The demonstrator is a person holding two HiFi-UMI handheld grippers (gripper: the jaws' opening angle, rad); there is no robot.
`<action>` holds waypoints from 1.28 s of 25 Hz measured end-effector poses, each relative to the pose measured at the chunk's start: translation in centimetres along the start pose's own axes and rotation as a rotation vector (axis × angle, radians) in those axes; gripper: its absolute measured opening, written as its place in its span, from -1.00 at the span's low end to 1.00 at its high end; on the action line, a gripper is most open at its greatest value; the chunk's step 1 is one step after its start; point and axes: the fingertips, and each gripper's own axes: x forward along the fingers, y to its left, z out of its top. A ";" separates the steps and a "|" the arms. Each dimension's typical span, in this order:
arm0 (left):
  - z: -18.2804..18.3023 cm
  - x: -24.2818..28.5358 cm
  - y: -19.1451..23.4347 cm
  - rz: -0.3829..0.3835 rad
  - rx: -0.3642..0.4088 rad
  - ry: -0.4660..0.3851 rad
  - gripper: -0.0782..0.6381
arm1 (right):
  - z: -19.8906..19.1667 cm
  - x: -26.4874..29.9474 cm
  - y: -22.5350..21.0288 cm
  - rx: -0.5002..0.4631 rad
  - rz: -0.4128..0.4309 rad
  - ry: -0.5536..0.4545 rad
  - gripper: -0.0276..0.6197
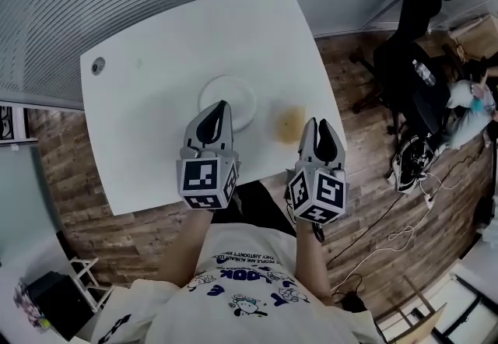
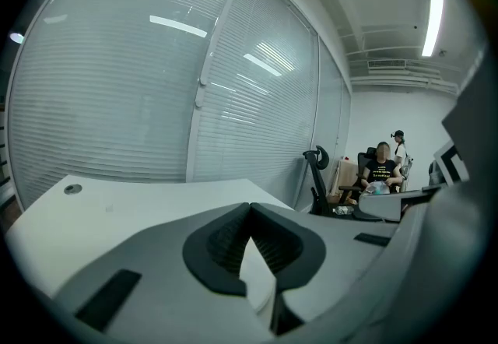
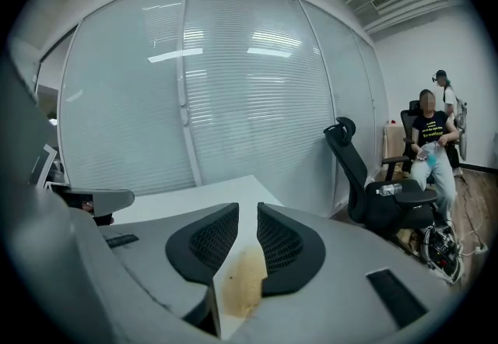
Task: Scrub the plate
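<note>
The white table [image 1: 156,101] stands against a wall of window blinds [image 1: 93,0]. A black office chair [image 1: 405,62] stands on the wood floor to the right of the table.

The white plate [image 1: 233,93] lies near the middle of the table; its visible face is plain white. A tan pad [image 1: 289,124] lies flat on the table just to the right of the plate, apart from it.

The left gripper [image 1: 224,105] hangs over the plate's near edge. Its jaws are closed together with nothing between them.

The right gripper [image 1: 319,123] hangs just beside the tan pad. Its jaws stand slightly apart; the pad shows through the gap, ungripped.
</note>
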 end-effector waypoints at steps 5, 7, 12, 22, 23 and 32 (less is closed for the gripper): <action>-1.3 0.8 -0.3 0.023 -0.010 0.034 -0.71 | -2.0 1.4 -0.3 0.015 0.035 0.064 -0.61; -2.0 1.0 -0.3 0.031 -0.010 0.050 -0.71 | -2.8 1.8 -0.3 0.019 0.050 0.091 -0.57; -2.8 1.3 0.3 0.047 -0.017 0.073 -0.71 | -4.3 2.5 -0.2 0.024 0.066 0.139 -0.53; -4.4 2.9 0.9 0.017 -0.025 0.122 -0.71 | -6.9 3.9 -0.3 0.034 0.047 0.211 -0.46; -4.5 3.1 0.9 0.013 -0.024 0.128 -0.71 | -7.1 4.0 -0.4 0.036 0.043 0.218 -0.46; -5.3 3.7 1.6 0.003 -0.031 0.157 -0.71 | -9.6 4.0 -0.4 0.032 0.028 0.291 -0.44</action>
